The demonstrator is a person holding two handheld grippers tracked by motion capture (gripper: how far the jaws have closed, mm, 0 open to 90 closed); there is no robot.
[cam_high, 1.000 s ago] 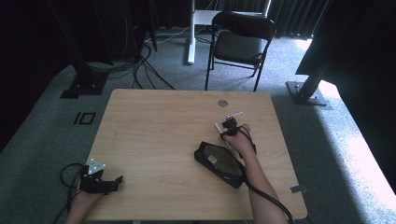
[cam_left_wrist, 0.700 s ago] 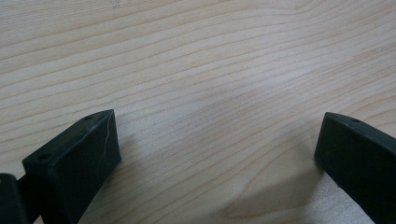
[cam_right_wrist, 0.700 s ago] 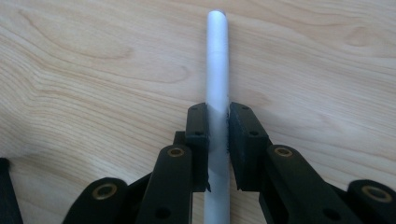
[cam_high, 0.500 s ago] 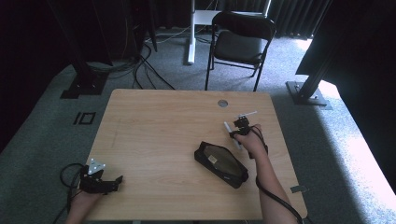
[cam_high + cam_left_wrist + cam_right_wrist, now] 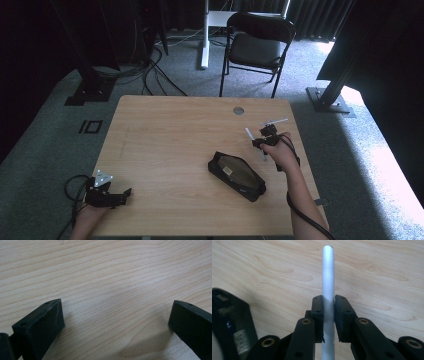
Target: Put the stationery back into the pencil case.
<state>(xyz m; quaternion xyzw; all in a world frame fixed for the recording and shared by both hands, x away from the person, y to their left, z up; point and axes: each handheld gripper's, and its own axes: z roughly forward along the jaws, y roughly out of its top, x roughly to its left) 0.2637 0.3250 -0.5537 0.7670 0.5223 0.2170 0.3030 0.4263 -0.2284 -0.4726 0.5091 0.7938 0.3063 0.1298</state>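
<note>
My right gripper (image 5: 328, 305) is shut on a white pen (image 5: 328, 277), which stands up between the pads and points away over the wood. In the high view the right gripper (image 5: 261, 142) hovers near the table's right side with the white pen (image 5: 249, 135) sticking out toward the upper left. A black pencil case (image 5: 236, 175) lies open just left of it; its edge (image 5: 229, 322) is at the left of the right gripper view. My left gripper (image 5: 123, 194) rests at the front left corner, jaws wide open over bare wood (image 5: 112, 290).
The wooden table (image 5: 170, 135) has a round cable grommet (image 5: 238, 110) near its far edge. A black folding chair (image 5: 257, 47) stands beyond the table, with cables (image 5: 150, 70) on the carpet at the far left.
My right gripper has moved away from the pencil case to the right and slightly back, carrying the white pen. The left gripper has stayed where it was.
</note>
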